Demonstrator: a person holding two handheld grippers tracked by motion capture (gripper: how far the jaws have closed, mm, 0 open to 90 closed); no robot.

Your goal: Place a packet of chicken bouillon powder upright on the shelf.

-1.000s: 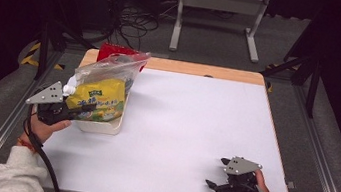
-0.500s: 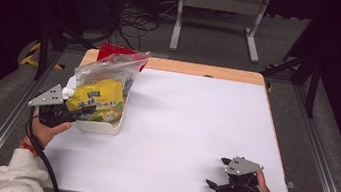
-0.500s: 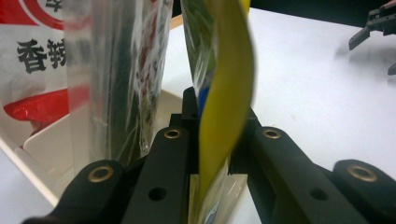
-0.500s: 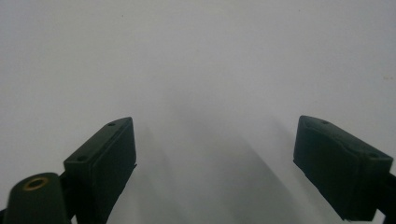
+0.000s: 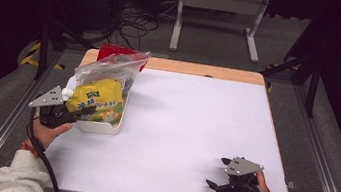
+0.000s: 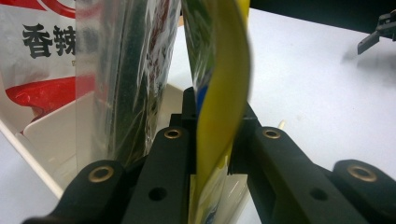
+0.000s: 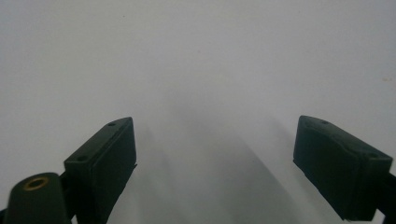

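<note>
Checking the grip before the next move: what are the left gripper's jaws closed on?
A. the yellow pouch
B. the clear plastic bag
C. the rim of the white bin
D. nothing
A: in the left gripper view the left gripper has its jaws pressed on the edge of the yellow pouch, beside the clear plastic bag.

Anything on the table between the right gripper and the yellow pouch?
Nothing: in the high view, bare white table lies between the right gripper and the yellow pouch.
</note>
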